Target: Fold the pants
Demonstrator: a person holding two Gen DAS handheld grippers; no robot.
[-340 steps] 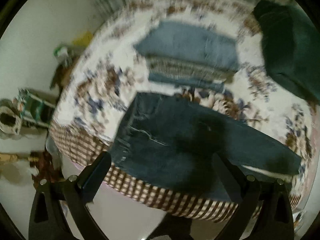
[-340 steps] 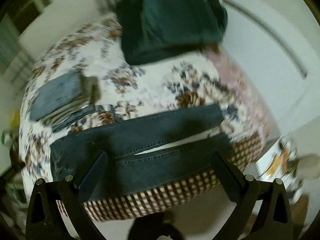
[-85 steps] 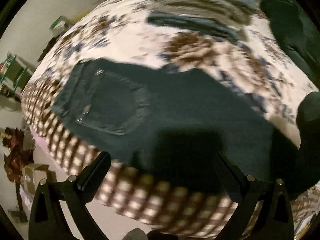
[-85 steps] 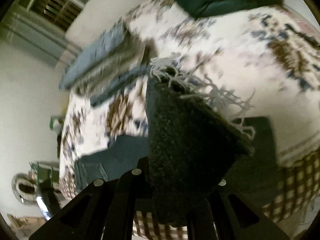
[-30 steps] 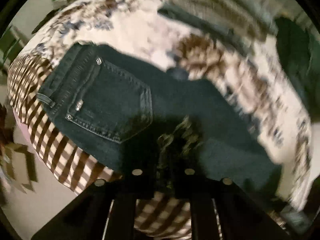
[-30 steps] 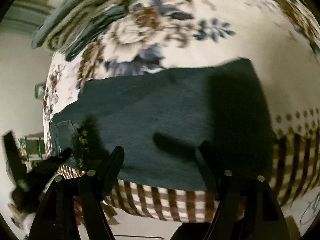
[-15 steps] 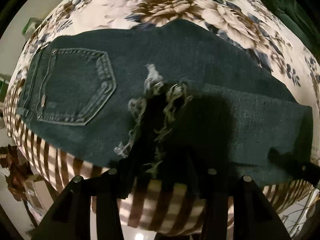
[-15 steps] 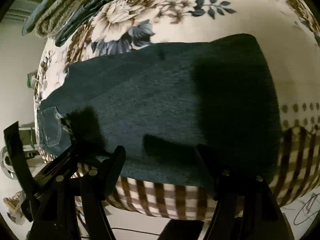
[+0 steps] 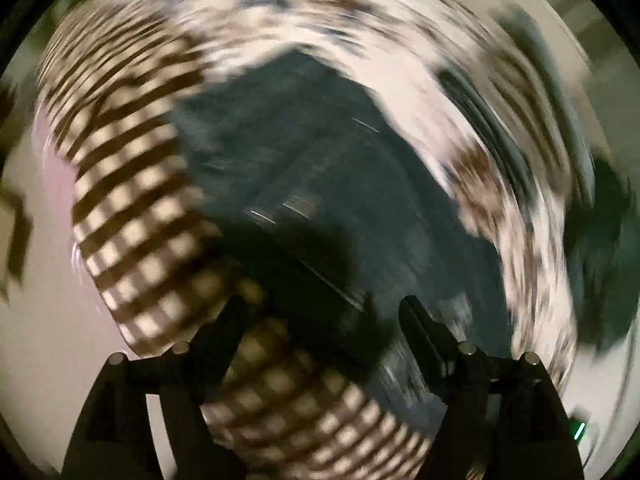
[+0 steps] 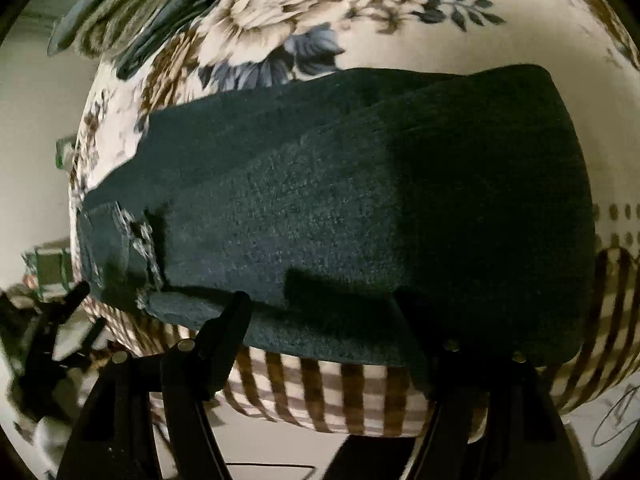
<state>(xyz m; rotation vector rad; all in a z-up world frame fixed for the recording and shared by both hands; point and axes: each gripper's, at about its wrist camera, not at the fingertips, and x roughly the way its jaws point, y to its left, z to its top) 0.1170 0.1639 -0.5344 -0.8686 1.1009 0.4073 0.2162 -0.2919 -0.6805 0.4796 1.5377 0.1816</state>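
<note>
Pants: the dark jeans (image 10: 360, 200) lie folded in layers on the bed (image 10: 400, 20), along its near edge; the frayed hem (image 10: 140, 240) rests on top at the left end.
Bed: it has a flowered cover, and a checked border (image 10: 360, 392) hangs down below the jeans.
Left gripper (image 9: 320, 320): its jaws stand wide apart with nothing between them, above the jeans (image 9: 320, 180) and the checked border; this view is strongly blurred.
Right gripper (image 10: 324, 312): its jaws are spread wide at the near edge of the jeans and hold nothing.
Other clothes: a folded pile (image 10: 132, 12) lies far back on the bed, left side.
Containers: I cannot make out any.
</note>
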